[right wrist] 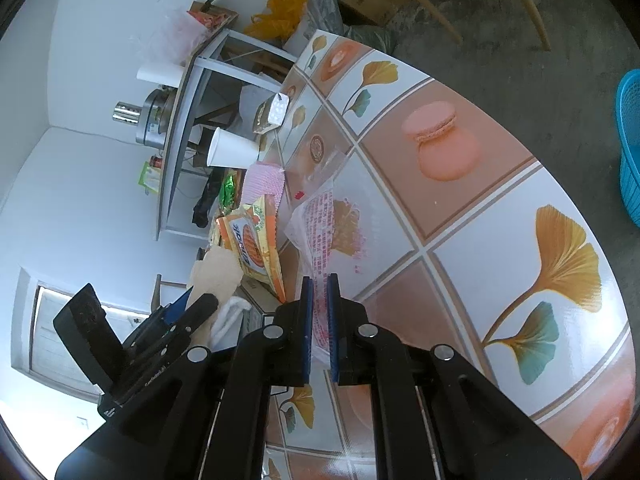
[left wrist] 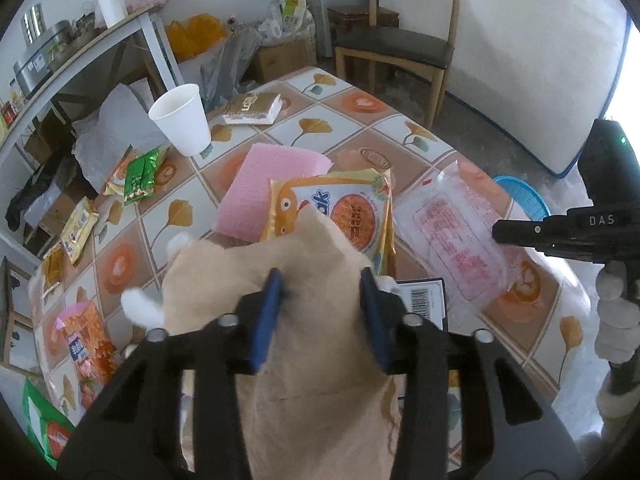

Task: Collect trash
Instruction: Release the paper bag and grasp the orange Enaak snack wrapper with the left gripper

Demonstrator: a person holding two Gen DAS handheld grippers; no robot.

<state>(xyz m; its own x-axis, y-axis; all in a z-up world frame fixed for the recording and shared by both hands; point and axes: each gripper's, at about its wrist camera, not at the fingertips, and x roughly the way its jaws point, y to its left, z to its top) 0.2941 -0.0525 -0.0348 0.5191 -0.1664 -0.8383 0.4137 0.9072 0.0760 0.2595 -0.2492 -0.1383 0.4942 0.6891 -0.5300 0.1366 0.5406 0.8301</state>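
My left gripper (left wrist: pixel 320 280) is shut on the rim of a brown paper bag (left wrist: pixel 316 344) with white rope handles and holds it over the table. My right gripper (right wrist: pixel 319 280) is shut on the edge of a clear plastic wrapper with pink print (right wrist: pixel 324 236), which lies on the table at the right in the left wrist view (left wrist: pixel 460 236). An orange snack packet (left wrist: pixel 340 208) lies just beyond the bag's mouth and shows in the right wrist view (right wrist: pixel 252 244). A pink sponge cloth (left wrist: pixel 264 188), a white paper cup (left wrist: pixel 184 120) and green wrappers (left wrist: pixel 140 176) lie further back.
The table (right wrist: pixel 460 216) has a tiled leaf-and-macaron cloth. More wrappers (left wrist: pixel 80 228) lie at its left edge and a gold box (left wrist: pixel 254 109) at the back. A shelf (left wrist: pixel 80 56) stands left, a chair (left wrist: pixel 400 44) behind, and a blue basket (left wrist: pixel 524 196) on the floor.
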